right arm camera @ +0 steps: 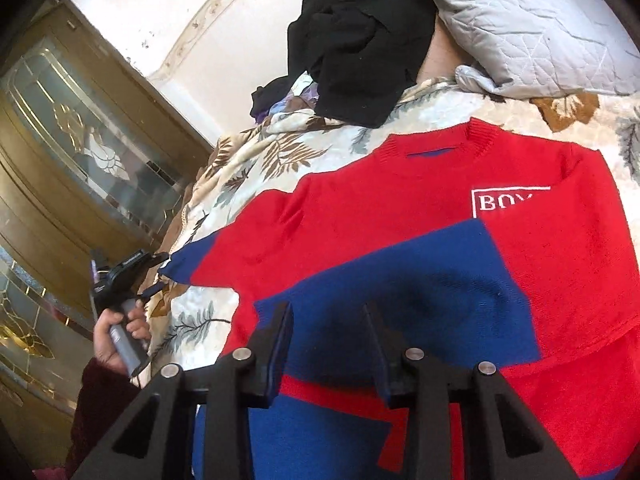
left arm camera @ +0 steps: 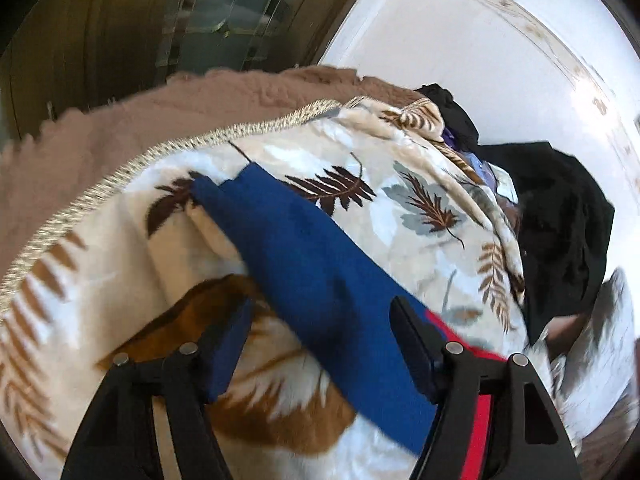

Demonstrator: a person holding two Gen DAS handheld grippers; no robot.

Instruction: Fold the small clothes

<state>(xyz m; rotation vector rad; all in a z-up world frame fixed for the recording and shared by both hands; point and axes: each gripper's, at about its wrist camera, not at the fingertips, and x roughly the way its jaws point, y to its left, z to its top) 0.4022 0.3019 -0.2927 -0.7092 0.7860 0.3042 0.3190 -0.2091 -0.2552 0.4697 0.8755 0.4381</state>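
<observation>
Left gripper [left arm camera: 320,344], also visible at the far left of the right wrist view [right arm camera: 158,274] with a hand [right arm camera: 120,340] on its grey handle: fingers apart, straddling the blue cuff end of the sleeve of the red-and-blue knitted child's sweater [left arm camera: 312,264]. No pad presses the knit yet, so nothing is held. Likely lined up on the cuff because the sleeve sticks out sideways and needs folding in over the body.

Sweater [right arm camera: 400,208] lies flat, front up, white "BOY" box on the chest, neck pointing away, spread on the cream leaf-print plush blanket [left arm camera: 400,208] covering the bed. Flat layout gives clean fold lines.

Right gripper [right arm camera: 328,344]: fingers partly apart, hovering over the blue panel near the hem; contact with the cloth cannot be told. Probably placed to pin or lift the lower edge.

Beyond the neck, a crumpled black garment pile [right arm camera: 360,40] and grey quilted pillow [right arm camera: 520,20] sit well clear, probably waiting clothes.
</observation>
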